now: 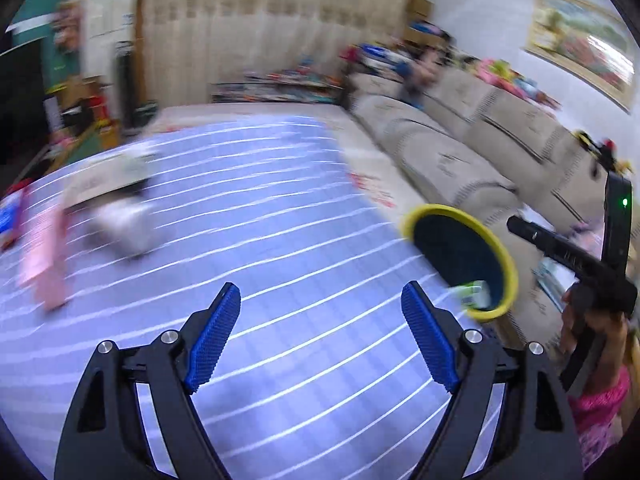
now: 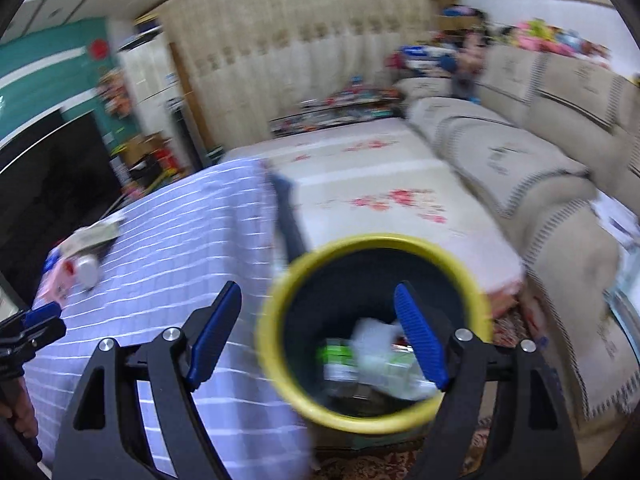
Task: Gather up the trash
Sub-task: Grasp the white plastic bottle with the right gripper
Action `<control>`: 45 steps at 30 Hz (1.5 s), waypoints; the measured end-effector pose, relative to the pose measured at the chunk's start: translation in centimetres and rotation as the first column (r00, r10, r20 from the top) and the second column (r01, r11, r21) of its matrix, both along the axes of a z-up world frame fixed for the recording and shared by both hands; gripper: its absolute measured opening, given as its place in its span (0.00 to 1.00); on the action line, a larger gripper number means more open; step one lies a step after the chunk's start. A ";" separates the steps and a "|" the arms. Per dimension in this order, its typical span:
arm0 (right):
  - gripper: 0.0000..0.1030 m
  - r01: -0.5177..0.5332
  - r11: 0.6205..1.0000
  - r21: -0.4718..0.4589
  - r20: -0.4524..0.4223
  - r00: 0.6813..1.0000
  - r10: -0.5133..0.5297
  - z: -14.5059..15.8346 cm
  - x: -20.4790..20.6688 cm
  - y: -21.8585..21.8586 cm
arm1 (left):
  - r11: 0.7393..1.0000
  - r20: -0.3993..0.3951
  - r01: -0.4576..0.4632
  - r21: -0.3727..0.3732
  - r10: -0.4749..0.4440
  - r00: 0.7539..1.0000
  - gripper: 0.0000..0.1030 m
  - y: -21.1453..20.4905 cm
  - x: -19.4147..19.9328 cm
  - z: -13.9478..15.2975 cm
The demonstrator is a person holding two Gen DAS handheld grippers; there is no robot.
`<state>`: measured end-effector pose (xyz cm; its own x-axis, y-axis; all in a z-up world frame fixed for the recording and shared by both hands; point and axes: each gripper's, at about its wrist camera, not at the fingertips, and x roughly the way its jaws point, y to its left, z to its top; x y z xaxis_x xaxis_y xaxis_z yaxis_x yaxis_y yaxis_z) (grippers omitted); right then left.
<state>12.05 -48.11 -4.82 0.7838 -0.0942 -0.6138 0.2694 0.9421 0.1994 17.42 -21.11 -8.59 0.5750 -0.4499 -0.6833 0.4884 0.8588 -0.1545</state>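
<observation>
Left gripper [image 1: 322, 336]: jaws spread wide, nothing between the blue pads, poised over the striped cloth; seen again at the left edge of the right wrist view [image 2: 36, 322].
Right gripper [image 2: 320, 338]: jaws spread wide, nothing clamped; right pad lies in front of the bin's mouth, left pad over the cloth.
Right gripper from the left wrist view [image 1: 572, 256]: black body at the right edge, gripped by a hand [image 1: 592, 322] above a pink sleeve [image 1: 600, 412].
Bin [image 2: 280, 280]: dark tub with a yellow rim, standing beside the table's edge, between table and sofa; in the left wrist view [image 1: 508, 256] just right of the left gripper's right finger.
Trash in bin [image 2: 372, 354]: white crumpled pieces and a green-and-white packet on the bottom; blurred, no finer detail to tell.
Table cloth [image 1: 280, 200]: pale lavender with thin white lines, covering the tabletop.
Trash left on table: a pink flat wrapper [image 1: 42, 256] near the left edge, a white crumpled lump [image 1: 124, 224] beside it, a pale flat carton [image 1: 104, 178] just behind; all smeared by blur.
Same trash from the right wrist view [image 2: 82, 258]: clustered at the cloth's far left corner, well apart from the bin.
Sofa [image 1: 460, 136]: beige, cushioned, along the right side.
Floral mat [image 2: 380, 184]: cream with red flowers, between cloth and sofa.
</observation>
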 end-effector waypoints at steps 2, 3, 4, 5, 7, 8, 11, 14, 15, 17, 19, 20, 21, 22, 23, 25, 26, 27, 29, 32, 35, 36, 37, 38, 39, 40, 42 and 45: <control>0.73 -0.075 0.997 0.002 0.020 0.997 0.075 0.7 1.7 3.0 | 0.996 0.006 -0.092 -0.006 0.092 0.996 0.79 4.6 -0.8 0.4; 0.74 -0.125 0.992 0.005 0.027 0.992 0.124 1.0 2.8 4.9 | 0.992 0.010 -0.123 -0.007 0.123 0.992 0.79 6.1 -1.0 0.6; 0.74 -0.164 0.986 0.008 0.030 0.986 0.163 1.3 3.7 6.3 | 0.986 0.015 -0.168 -0.005 0.168 0.986 0.80 8.2 -1.3 0.7; 0.74 -0.219 0.976 0.012 0.029 0.975 0.219 1.5 4.9 8.3 | 0.980 0.016 -0.199 -0.007 0.199 0.980 0.82 9.9 -1.6 0.8; 0.74 -0.313 0.950 0.009 0.012 0.950 0.312 1.7 7.2 11.8 | 0.967 0.007 -0.254 -0.022 0.254 0.967 0.82 13.3 -2.2 0.7; 0.74 -0.364 0.931 0.002 -0.006 0.931 0.364 1.7 8.6 13.9 | 0.963 0.003 -0.269 -0.026 0.269 0.963 0.82 13.8 -2.3 0.6; 0.74 -0.491 0.871 -0.007 -0.033 0.871 0.491 1.4 12.1 19.1 | 0.949 -0.017 -0.312 -0.047 0.312 0.950 0.82 16.7 -2.5 -0.1; 0.74 -0.571 0.820 -0.040 -0.054 0.821 0.568 1.0 14.8 23.2 | 0.942 -0.035 -0.330 -0.064 0.328 0.944 0.82 17.8 -2.8 -0.9; 0.74 -0.593 0.803 -0.047 -0.058 0.805 0.591 0.8 16.1 24.5 | 0.941 -0.038 -0.332 -0.067 0.330 0.943 0.82 17.5 -2.9 -1.1; 0.74 -0.614 0.788 -0.043 -0.078 0.789 0.610 0.1 17.7 26.1 | 0.940 -0.045 -0.334 -0.074 0.331 0.942 0.82 17.9 -3.0 -1.4; 0.74 -0.630 0.775 -0.039 -0.101 0.774 0.625 -0.5 19.3 27.6 | 0.938 -0.051 -0.337 -0.079 0.334 0.941 0.82 17.8 -3.5 -1.5; 0.74 -0.632 0.773 -0.051 -0.114 0.773 0.624 -0.9 20.1 28.3 | 0.938 -0.055 -0.338 -0.083 0.334 0.941 0.82 18.0 -3.5 -1.7; 0.74 -0.633 0.772 -0.058 -0.127 0.771 0.624 -1.2 20.7 29.1 | 0.937 -0.059 -0.340 -0.084 0.336 0.940 0.82 18.2 -3.6 -1.8; 0.74 -0.635 0.770 -0.059 -0.132 0.770 0.624 -1.8 21.2 29.2 | 0.936 -0.061 -0.343 -0.084 0.339 0.939 0.82 18.3 -3.6 -1.9; 0.74 -0.637 0.769 -0.054 -0.135 0.768 0.626 -2.1 21.8 29.5 | 0.934 -0.065 -0.347 -0.083 0.343 0.937 0.82 18.4 -3.7 -2.1; 0.74 -0.631 0.774 -0.047 -0.141 0.771 0.621 -2.7 22.8 29.5 | 0.932 -0.075 -0.352 -0.086 0.346 0.935 0.82 18.7 -3.6 -2.4; 0.74 -0.632 0.774 -0.041 -0.151 0.769 0.621 -3.0 23.3 29.6 | 0.931 -0.078 -0.354 -0.086 0.347 0.934 0.82 18.8 -3.6 -2.5; 0.74 -0.634 0.772 -0.032 -0.158 0.766 0.623 -3.4 23.9 29.7 | 0.931 -0.080 -0.355 -0.084 0.348 0.934 0.82 18.8 -3.6 -2.6; 0.74 -0.633 0.774 -0.028 -0.171 0.766 0.620 -4.1 24.7 30.1 | 0.931 -0.085 -0.356 -0.084 0.349 0.933 0.82 18.9 -3.4 -2.9; 0.74 -0.637 0.770 -0.018 -0.182 0.760 0.624 -4.7 25.4 30.6 | 0.931 -0.096 -0.355 -0.085 0.347 0.933 0.82 18.9 -3.2 -3.3; 0.73 -0.644 0.764 -0.018 -0.185 0.754 0.631 -5.1 25.7 31.2 | 0.932 -0.105 -0.352 -0.081 0.343 0.933 0.82 18.7 -3.0 -3.6; 0.70 -0.646 0.764 -0.015 -0.190 0.752 0.632 -5.2 25.8 31.3 | 0.933 -0.107 -0.351 -0.080 0.342 0.934 0.82 18.5 -3.2 -3.5; 0.66 -0.646 0.763 -0.011 -0.196 0.750 0.631 -5.4 25.9 31.4 | 0.934 -0.108 -0.348 -0.079 0.339 0.934 0.82 18.4 -3.2 -3.6; 0.63 -0.645 0.764 -0.008 -0.205 0.749 0.630 -5.6 26.0 31.5 | 0.935 -0.109 -0.346 -0.079 0.337 0.935 0.82 18.3 -3.2 -3.6; 0.54 -0.644 0.765 -0.007 -0.214 0.748 0.628 -5.6 26.0 31.5 | 0.935 -0.110 -0.345 -0.079 0.335 0.936 0.82 18.2 -3.3 -3.7; 0.53 -0.645 0.764 -0.007 -0.219 0.747 0.628 -5.8 26.0 31.7 | 0.936 -0.111 -0.344 -0.079 0.335 0.936 0.82 18.1 -3.4 -3.7; 0.46 -0.643 0.766 -0.010 -0.207 0.751 0.628 -5.6 25.6 31.9 | 0.935 -0.114 -0.345 -0.079 0.335 0.935 0.82 18.2 -3.4 -4.0; 0.44 -0.640 0.769 -0.006 -0.190 0.756 0.627 -5.0 24.7 31.8 | 0.936 -0.122 -0.344 -0.077 0.334 0.935 0.82 18.2 -3.3 -4.2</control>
<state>36.73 -16.33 -9.85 0.5655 0.3418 -0.7506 -0.3707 0.9183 0.1388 14.09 -2.92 -12.79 0.6318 -0.3074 -0.7115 0.1475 0.9489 -0.2790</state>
